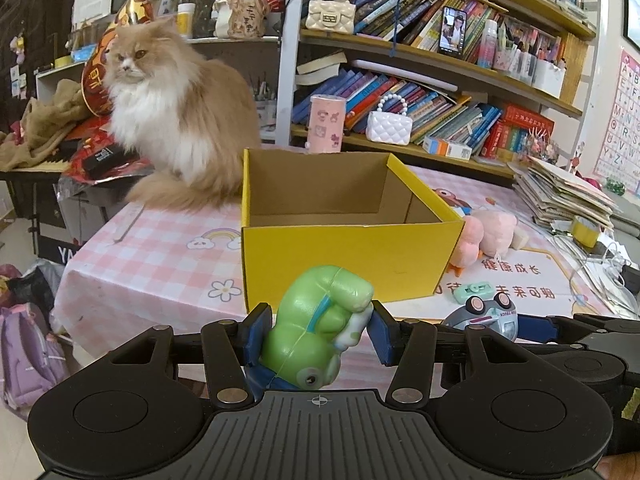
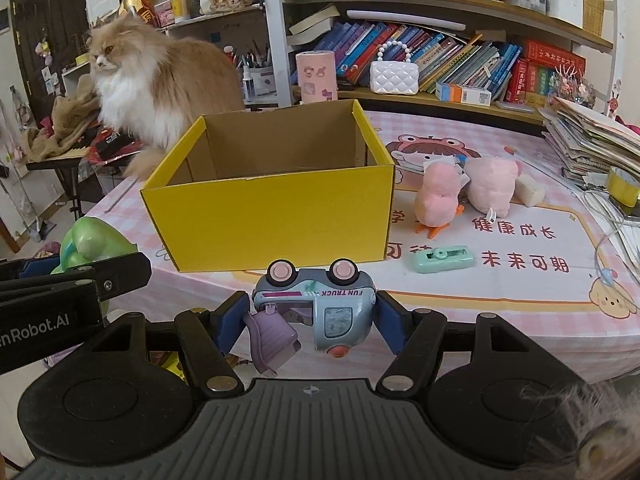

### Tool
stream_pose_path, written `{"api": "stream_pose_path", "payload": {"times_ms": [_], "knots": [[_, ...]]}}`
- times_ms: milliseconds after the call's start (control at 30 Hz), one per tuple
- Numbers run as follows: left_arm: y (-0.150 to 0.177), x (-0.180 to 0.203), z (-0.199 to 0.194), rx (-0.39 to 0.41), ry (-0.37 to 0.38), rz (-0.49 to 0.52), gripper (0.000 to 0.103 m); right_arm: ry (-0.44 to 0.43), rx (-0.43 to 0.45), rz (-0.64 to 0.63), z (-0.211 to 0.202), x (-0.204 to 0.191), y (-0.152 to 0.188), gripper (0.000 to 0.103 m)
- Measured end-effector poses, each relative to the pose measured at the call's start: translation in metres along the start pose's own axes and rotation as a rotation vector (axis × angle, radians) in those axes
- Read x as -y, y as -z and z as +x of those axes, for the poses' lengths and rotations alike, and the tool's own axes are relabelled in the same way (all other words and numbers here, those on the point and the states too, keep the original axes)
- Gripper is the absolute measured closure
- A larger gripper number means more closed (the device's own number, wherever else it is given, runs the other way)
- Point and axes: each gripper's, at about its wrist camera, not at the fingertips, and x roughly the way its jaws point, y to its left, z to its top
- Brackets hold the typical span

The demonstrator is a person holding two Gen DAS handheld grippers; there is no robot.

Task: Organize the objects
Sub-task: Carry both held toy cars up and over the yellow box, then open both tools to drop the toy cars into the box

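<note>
My left gripper (image 1: 316, 330) is shut on a green toy figure (image 1: 320, 320), held in front of the open yellow cardboard box (image 1: 344, 256). My right gripper (image 2: 310, 316) is shut on a grey-blue toy truck (image 2: 316, 306), turned upside down, with a purple scoop hanging at its left. The box (image 2: 272, 216) looks empty in the right wrist view. On the pink tablecloth right of the box lie a pink chick plush (image 2: 436, 196), a pink plush (image 2: 490, 186) and a mint green gadget (image 2: 442, 258). The green toy (image 2: 92, 246) shows at the left of the right wrist view.
A fluffy orange-and-white cat (image 1: 176, 116) sits on the table's far left corner behind the box. A bookshelf (image 1: 440, 64) stands behind the table. A stack of papers (image 2: 592, 140) and a tape roll (image 2: 622, 186) lie at the right edge.
</note>
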Motion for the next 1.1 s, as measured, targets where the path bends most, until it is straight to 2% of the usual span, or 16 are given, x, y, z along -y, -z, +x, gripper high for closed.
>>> {"api": "stream_pose_path", "payload": {"times_ms": [233, 533, 700, 867, 967, 1100], "knots": [[-0.005, -0.002, -0.004, 0.024, 0.003, 0.009, 0.053, 0.01, 0.03, -0.03, -0.003, -0.015, -0.002, 0.037], [-0.039, -0.004, 0.008, 0.096, -0.009, 0.007, 0.053, 0.018, 0.155, -0.103, 0.009, -0.014, -0.036, 0.037], [-0.069, -0.007, 0.028, 0.129, -0.022, 0.004, 0.052, 0.008, 0.195, -0.107, 0.034, -0.01, -0.066, 0.037], [-0.091, -0.006, 0.06, 0.121, -0.039, 0.007, 0.052, -0.008, 0.213, -0.127, 0.069, -0.008, -0.096, 0.037], [-0.101, -0.007, 0.084, 0.097, -0.047, -0.002, 0.052, -0.029, 0.204, -0.165, 0.094, -0.007, -0.108, 0.037], [-0.107, -0.005, 0.115, 0.052, -0.052, -0.006, 0.052, -0.07, 0.148, -0.225, 0.132, -0.007, -0.117, 0.037]]}}
